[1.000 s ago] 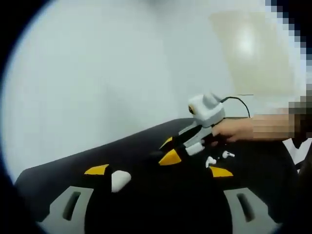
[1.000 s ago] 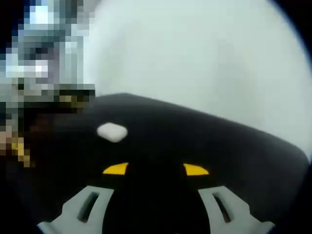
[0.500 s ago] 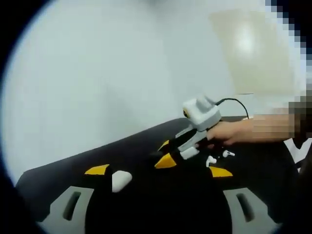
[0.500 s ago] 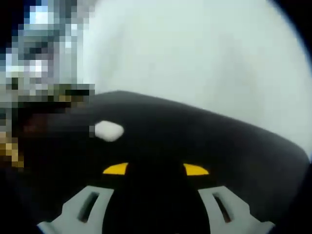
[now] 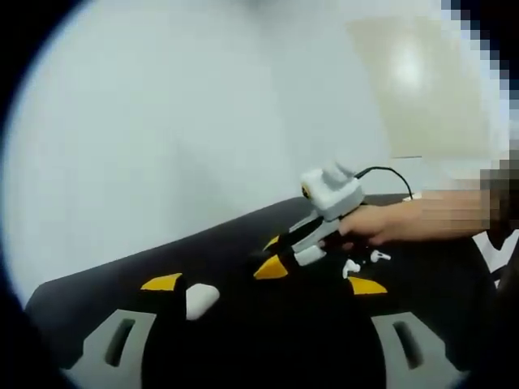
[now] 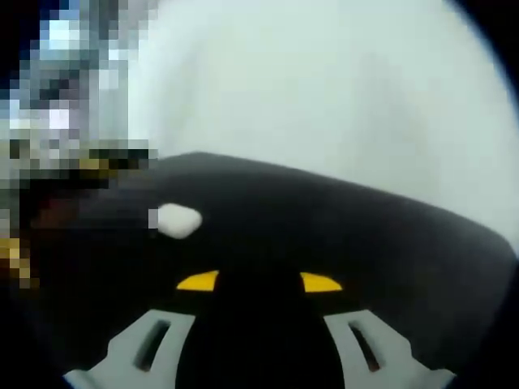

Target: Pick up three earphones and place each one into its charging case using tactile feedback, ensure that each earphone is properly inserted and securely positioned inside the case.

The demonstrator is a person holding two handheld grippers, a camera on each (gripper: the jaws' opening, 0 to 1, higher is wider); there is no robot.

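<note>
Both claws stand wide, holding nothing, over the black tabletop (image 5: 243,340). The left claw (image 5: 263,284) sits near the white charging case (image 5: 200,299); two small earphones (image 5: 361,261), seemingly, lie beside the right claw (image 5: 272,255).

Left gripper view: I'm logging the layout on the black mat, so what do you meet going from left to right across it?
White charging case → right gripper, coming in from the right in a person's hand → two small white earphones lying on the black mat.
</note>
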